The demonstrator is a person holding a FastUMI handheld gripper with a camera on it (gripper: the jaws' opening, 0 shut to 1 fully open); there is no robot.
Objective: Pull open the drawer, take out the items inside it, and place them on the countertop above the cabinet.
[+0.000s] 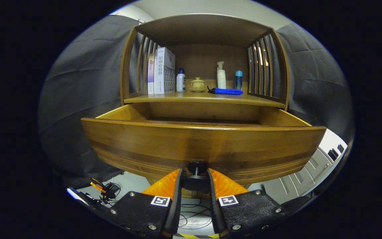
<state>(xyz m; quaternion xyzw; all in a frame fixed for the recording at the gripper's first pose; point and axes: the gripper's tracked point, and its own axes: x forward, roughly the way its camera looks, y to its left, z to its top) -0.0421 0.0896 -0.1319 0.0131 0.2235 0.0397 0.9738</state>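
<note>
A wooden cabinet stands ahead with its drawer (201,146) pulled well out toward me. The drawer's dark round knob (196,174) sits between my two fingers, and my gripper (195,177) is shut on it. The drawer's high front hides what lies inside. Above the drawer runs the countertop (204,98), a wooden shelf under a roofed frame with slatted sides. On it stand two books (161,71), a white bottle with a blue cap (181,80), a small lidded ceramic pot (197,84), a white pump bottle (221,75), a blue bottle (238,79) and a folded blue cloth (225,91).
Grey cloth walls hang to both sides of the cabinet. Cables and a small orange and black tool (103,190) lie on the white floor at the lower left. A white slatted panel (313,169) slopes away at the lower right.
</note>
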